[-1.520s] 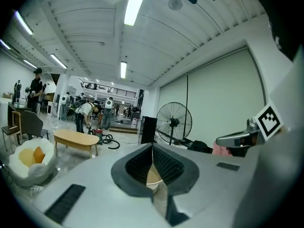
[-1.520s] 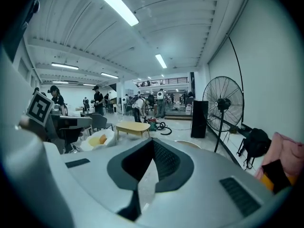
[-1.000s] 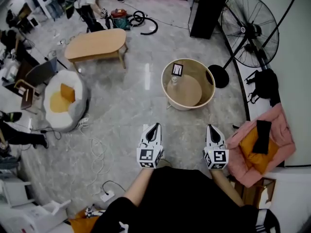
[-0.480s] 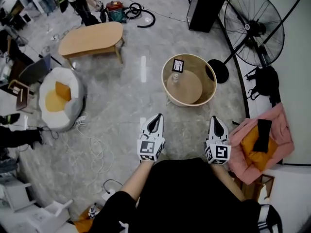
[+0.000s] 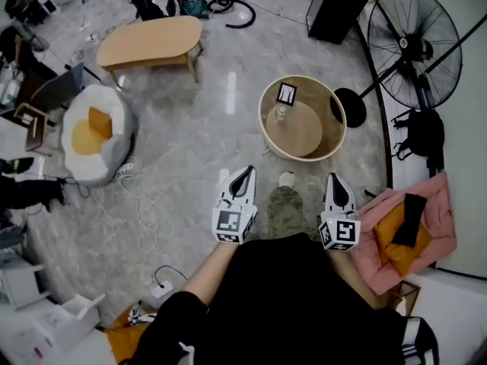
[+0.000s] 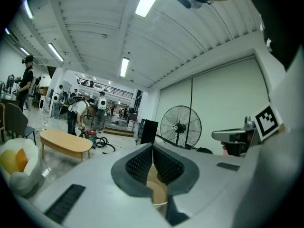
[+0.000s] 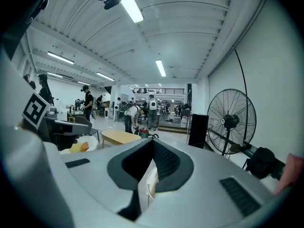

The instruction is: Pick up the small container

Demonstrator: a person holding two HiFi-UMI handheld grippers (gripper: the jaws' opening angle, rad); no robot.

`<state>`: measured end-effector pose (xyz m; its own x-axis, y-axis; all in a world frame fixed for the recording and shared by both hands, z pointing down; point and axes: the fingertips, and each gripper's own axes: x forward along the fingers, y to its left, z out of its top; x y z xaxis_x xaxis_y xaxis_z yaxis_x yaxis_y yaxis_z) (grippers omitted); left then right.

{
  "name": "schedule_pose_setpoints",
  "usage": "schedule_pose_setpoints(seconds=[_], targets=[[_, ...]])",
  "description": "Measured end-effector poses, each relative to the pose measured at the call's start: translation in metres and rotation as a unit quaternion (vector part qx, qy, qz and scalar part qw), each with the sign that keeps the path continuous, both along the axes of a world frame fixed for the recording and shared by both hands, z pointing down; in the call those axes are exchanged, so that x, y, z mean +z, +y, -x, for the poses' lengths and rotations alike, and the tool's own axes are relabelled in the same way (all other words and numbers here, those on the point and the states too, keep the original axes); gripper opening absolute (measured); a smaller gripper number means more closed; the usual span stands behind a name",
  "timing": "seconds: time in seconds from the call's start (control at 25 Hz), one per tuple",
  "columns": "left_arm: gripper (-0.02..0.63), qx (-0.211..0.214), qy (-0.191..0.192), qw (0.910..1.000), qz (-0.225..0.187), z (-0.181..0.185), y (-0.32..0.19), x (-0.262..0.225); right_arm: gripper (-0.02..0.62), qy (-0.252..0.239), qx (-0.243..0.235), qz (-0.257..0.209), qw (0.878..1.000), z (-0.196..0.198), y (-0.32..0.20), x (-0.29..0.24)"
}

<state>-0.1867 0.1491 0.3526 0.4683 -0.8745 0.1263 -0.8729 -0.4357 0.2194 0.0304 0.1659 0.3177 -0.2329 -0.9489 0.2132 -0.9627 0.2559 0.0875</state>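
The small container [image 5: 281, 113], pale and bottle-like, stands on a round wooden table with a raised rim [image 5: 329, 139], next to a black-and-white marker card [image 5: 287, 93]. Both grippers are held out low in front of the person, well short of the table. The left gripper [image 5: 246, 173] is shut and holds nothing. So is the right gripper [image 5: 336, 179], a little to the table's right. In the left gripper view the shut left gripper [image 6: 152, 150] points at the table [image 6: 157, 190]. The right gripper view shows the shut right gripper [image 7: 152, 145] with the table's rim [image 7: 150, 183] below the tips.
An oval wooden coffee table [image 5: 152, 40] and a white beanbag with an orange cushion [image 5: 93, 131] stand at the left. Cables [image 5: 144, 219] lie on the floor. A standing fan [image 5: 415, 40], a black cabinet [image 5: 338, 6] and pink cloth [image 5: 403, 230] are at the right.
The person has stepped toward the round table; a leg and shoe now show between the grippers. Both grippers stay shut and side by side.
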Motion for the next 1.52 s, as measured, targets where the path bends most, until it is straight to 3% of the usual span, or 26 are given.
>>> schedule_pose_setpoints(seconds=[0.2, 0.4, 0.52, 0.72, 0.96, 1.32, 1.52], targets=[[0.021, -0.021, -0.007, 0.9998, 0.004, -0.01, -0.028, 0.007, 0.02, -0.016, -0.024, -0.001, 1.0, -0.012, -0.046, 0.019], [0.021, 0.002, -0.02, 0.9998, -0.005, -0.046, -0.08, 0.015, 0.02, 0.05, -0.062, 0.012, 0.997, -0.024, -0.096, 0.035], [0.021, 0.002, -0.025, 0.9997, 0.0, -0.064, -0.12, 0.017, 0.02, 0.037, -0.08, 0.024, 0.996, -0.04, -0.129, 0.061], [0.021, -0.024, -0.029, 0.9992, -0.012, -0.087, -0.179, 0.023, 0.02, 0.021, -0.07, 0.054, 0.996, -0.076, -0.197, 0.087], [0.021, -0.034, -0.039, 0.9985, 0.018, -0.122, -0.25, 0.041, 0.02, -0.019, -0.085, 0.074, 0.993, -0.112, -0.279, 0.103], [0.021, -0.047, -0.056, 0.9955, 0.061, -0.156, -0.33, 0.08, 0.02, -0.045, -0.126, 0.109, 0.985, -0.133, -0.378, 0.133], [0.021, -0.073, -0.024, 0.9919, 0.102, -0.16, -0.347, 0.125, 0.02, -0.04, -0.127, 0.129, 0.983, -0.149, -0.42, 0.172]])
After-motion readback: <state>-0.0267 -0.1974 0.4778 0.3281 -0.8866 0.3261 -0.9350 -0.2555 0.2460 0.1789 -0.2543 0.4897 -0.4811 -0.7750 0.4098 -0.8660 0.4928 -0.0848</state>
